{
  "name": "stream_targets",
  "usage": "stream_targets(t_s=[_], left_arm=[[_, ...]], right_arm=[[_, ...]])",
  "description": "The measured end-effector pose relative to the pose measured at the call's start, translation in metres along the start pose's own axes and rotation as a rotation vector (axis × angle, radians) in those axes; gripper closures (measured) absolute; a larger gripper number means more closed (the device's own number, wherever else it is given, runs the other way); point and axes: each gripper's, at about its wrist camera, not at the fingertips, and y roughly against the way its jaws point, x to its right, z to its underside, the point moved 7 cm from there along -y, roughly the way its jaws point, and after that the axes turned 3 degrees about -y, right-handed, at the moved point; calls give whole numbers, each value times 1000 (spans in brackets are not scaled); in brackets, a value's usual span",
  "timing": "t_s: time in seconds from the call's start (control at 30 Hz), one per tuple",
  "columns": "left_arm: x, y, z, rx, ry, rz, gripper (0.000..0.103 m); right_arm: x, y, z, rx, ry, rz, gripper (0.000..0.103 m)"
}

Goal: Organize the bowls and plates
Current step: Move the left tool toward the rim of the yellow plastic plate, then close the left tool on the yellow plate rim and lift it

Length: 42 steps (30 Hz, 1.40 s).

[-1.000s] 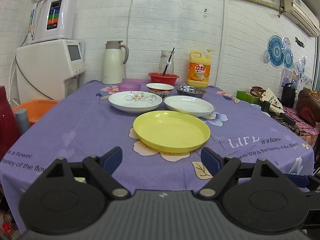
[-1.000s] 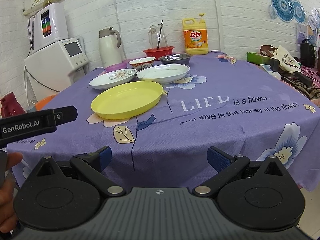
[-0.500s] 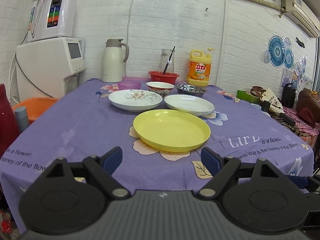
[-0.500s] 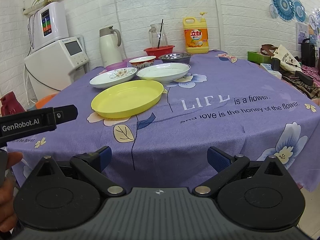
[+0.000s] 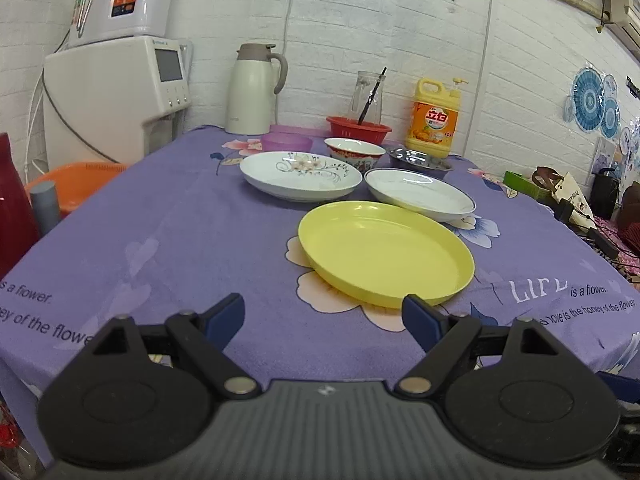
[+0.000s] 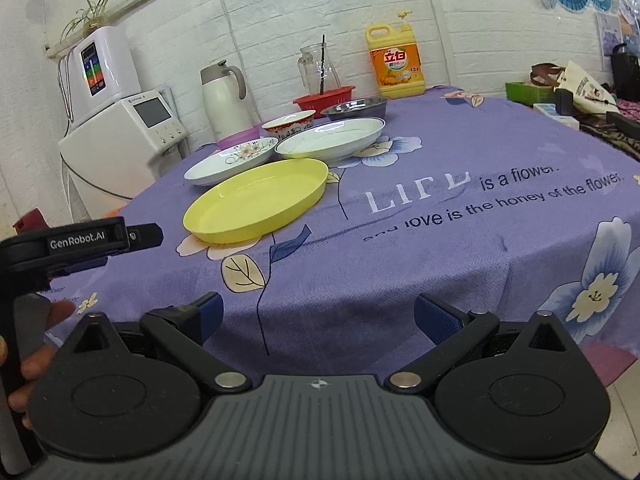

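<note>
Yellow plate (image 5: 386, 255) sits dead ahead of the left tongs (image 5: 323, 312) (nearer than the right tongs (image 6: 318, 314)); both gape wide, holding nothing.

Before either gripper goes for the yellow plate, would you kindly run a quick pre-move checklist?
1. Left gripper open, holding nothing: ok.
2. Right gripper open, holding nothing: ok.
3. Yellow plate has nothing in it: ok.
4. Yellow plate's near rim unobstructed: ok.
5. Yellow plate apart from the white plate behind it: cannot tell, rims look very close.
6. Flowered plate and patterned bowl sit upright: ok.
</note>
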Motion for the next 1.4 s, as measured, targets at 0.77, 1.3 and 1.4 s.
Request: stream_targets(t_s=[0.77, 1.3, 1.4], left_arm=[[-20, -133, -44, -199, 60, 71, 19], [-1, -144, -46, -158, -34, 157, 46], [-5, -143, -46, -150, -15, 158, 52]], right_arm=[[-12, -160, -80, -177, 214, 127, 0], [-32, -170, -82, -191, 251, 66, 0], [-41, -168, -81, -182, 263, 36, 0]])
